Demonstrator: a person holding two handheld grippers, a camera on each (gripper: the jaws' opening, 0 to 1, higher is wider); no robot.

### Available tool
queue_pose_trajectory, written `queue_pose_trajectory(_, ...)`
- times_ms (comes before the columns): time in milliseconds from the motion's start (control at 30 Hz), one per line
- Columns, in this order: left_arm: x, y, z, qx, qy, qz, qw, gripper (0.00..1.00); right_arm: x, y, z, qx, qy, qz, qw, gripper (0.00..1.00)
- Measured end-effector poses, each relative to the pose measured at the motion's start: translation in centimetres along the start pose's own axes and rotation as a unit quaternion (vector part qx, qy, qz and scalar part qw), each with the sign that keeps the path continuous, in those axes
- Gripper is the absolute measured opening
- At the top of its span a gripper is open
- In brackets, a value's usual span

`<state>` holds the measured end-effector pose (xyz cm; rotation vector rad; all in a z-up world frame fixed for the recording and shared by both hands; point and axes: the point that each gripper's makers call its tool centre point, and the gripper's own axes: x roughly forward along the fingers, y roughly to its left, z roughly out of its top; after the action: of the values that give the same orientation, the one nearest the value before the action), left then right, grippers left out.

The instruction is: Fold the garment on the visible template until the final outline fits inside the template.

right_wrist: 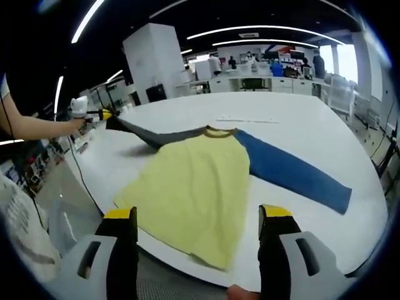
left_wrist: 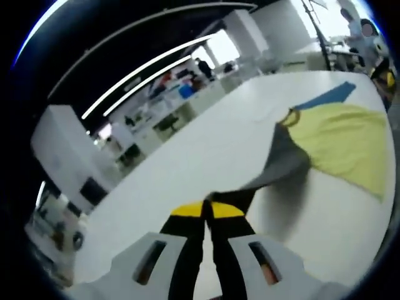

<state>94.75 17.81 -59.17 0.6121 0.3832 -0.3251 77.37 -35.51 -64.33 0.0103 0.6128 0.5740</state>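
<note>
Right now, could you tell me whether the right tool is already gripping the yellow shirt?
No, the right tool hangs open above the yellow shirt, with its jaws spread apart and no cloth between them.

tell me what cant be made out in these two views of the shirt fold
- Template: no outline shows on the white table in the right gripper view.
- Grey sleeve cuff: hidden between the left gripper fingertips, left gripper view.
- Shirt hem: its middle dips behind the right gripper, whose jaws stand apart.
</note>
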Motion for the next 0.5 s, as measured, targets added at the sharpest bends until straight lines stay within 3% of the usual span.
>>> queue_pose_trajectory(133, 0.2, -0.2, -1.2, 0.000, 0.011, -0.006, 0.9999, 0.00, 0.3, 0.2, 0.0, -0.003, 0.005, 0.003, 1.0000, 0.79)
queue_pose_trajectory(267, 0.0, -1.1, -1.5, -0.003, 0.003, -0.011, 0.9999, 0.00, 0.5, 0.4, 0.0, -0.003, 0.008, 0.004, 1.0000, 0.79)
queue_pose_trajectory(500, 0.0, -3.5, -4.4, 0.003, 0.025, -0.039, 0.9989, 0.00, 0.6, 0.7, -0.1, -0.002, 0.013, 0.005, 0.9999, 0.79)
